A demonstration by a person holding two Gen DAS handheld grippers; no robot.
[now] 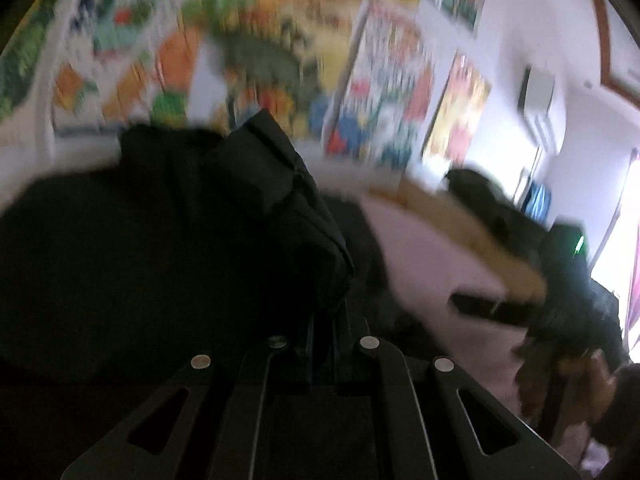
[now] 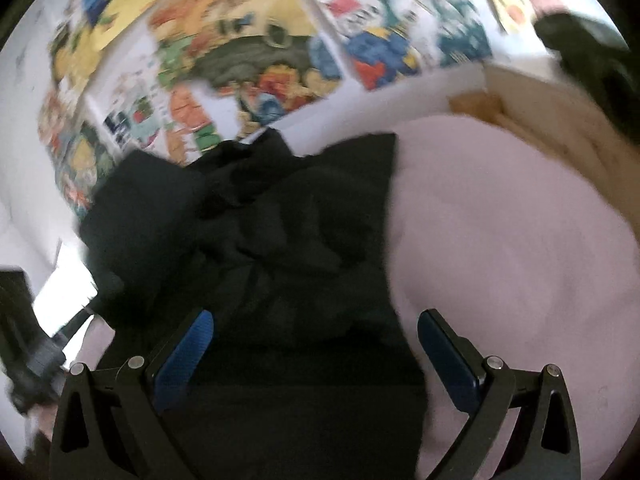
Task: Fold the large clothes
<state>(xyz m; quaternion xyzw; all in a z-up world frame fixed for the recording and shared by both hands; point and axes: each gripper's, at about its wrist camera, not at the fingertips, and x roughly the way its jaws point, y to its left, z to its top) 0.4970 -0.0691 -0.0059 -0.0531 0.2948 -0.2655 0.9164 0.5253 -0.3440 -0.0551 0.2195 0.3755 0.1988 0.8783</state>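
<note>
Both wrist views look closely down on the black garment (image 1: 160, 240).

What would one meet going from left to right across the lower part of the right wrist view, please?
Left blue finger pad → black garment, lying between the open jaws → right blue finger pad → bare pink bed sheet.
</note>
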